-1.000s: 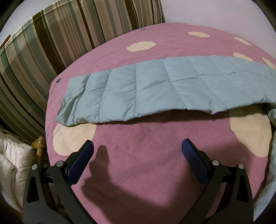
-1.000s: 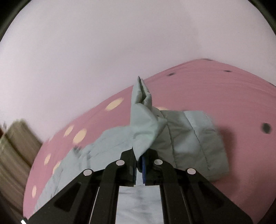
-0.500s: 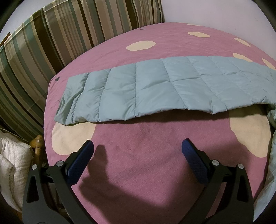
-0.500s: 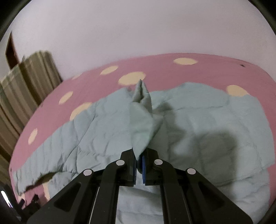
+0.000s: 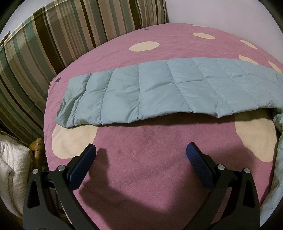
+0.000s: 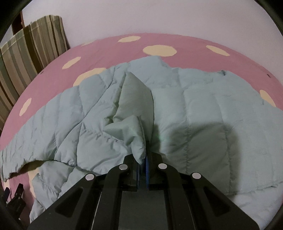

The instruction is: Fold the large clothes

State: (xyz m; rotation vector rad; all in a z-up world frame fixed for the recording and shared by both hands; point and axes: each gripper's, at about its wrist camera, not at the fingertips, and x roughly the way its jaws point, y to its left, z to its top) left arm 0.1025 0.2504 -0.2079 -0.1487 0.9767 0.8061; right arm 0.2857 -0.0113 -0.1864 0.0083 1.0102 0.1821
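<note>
A pale blue-green quilted jacket (image 6: 203, 115) lies spread on a pink bedspread (image 6: 106, 46) with cream dots. My right gripper (image 6: 143, 157) pinches a raised fold of the jacket (image 6: 134, 109) between its blue pads, and its jaws are just opening with the fabric still between them. In the left wrist view one long quilted sleeve (image 5: 150, 92) stretches across the bedspread (image 5: 141, 177) from left to right. My left gripper (image 5: 141, 146) stands open above bare bedspread, nearer than the sleeve and apart from it, with nothing between its fingers.
A striped curtain (image 5: 44, 44) hangs along the bed's left side. A white quilted bundle (image 5: 12, 168) and a wooden post (image 5: 36, 146) sit by the bed's left corner. A plain pale wall (image 6: 159, 16) stands behind the bed.
My right gripper has swung over the jacket and sunk toward it, carrying the pinched fold, and its view has rolled level. The left gripper and the sleeve have stayed put.
</note>
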